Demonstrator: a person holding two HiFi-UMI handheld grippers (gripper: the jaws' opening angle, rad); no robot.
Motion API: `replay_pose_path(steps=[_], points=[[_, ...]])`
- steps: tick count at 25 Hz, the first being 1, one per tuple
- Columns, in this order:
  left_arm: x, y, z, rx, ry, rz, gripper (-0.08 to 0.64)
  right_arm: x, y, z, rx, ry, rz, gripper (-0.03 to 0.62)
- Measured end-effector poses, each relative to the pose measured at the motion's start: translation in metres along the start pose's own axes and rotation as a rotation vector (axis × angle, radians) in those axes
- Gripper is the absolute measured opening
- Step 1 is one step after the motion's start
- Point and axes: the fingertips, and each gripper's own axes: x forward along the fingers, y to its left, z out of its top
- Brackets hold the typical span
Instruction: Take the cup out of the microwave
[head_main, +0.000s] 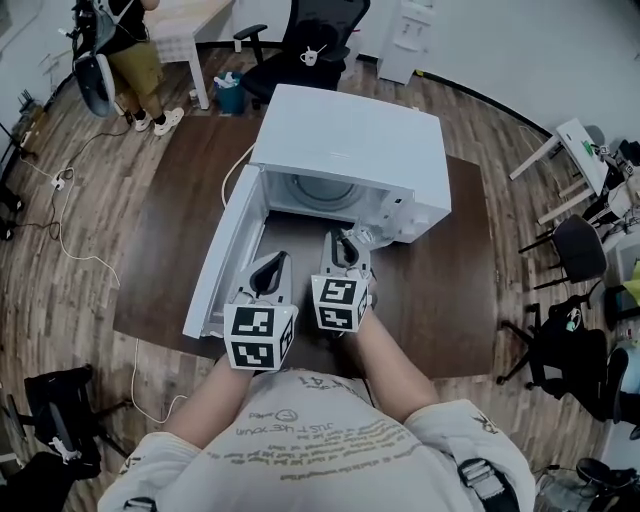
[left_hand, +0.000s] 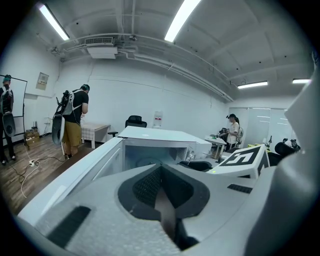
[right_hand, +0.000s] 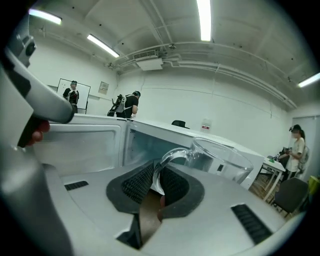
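R gripper (right_hand: 156, 186) pinching cup (right_hand: 220, 156) by its handle, cup body ahead of jaws, just outside microwave (head_main: 350, 140) mouth, so I'd pull straight back.

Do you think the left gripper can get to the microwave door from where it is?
Probably yes. The left gripper is right beside the open microwave door, with nothing between them, and it holds nothing. The right gripper, holding the cup by its handle, is on the other side.

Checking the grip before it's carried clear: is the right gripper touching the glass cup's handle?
Touching. In the right gripper view the right gripper clamps the cup by its clear handle, a pad on each side.
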Motion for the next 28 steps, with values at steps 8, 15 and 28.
replay_pose_path(steps=[8, 15, 28], points=[[-0.003, -0.015, -0.004, -0.004, -0.001, -0.025, 0.014, -0.052, -0.012, 0.006, 0.122, -0.039, 0.024, 0.052], [-0.001, -0.032, -0.004, 0.016, 0.002, -0.067, 0.014, -0.079, -0.014, 0.001, 0.085, -0.03, 0.025, 0.048], [-0.002, -0.046, -0.008, 0.035, 0.015, -0.098, 0.014, -0.088, -0.024, -0.004, 0.123, -0.021, 0.008, 0.046]])
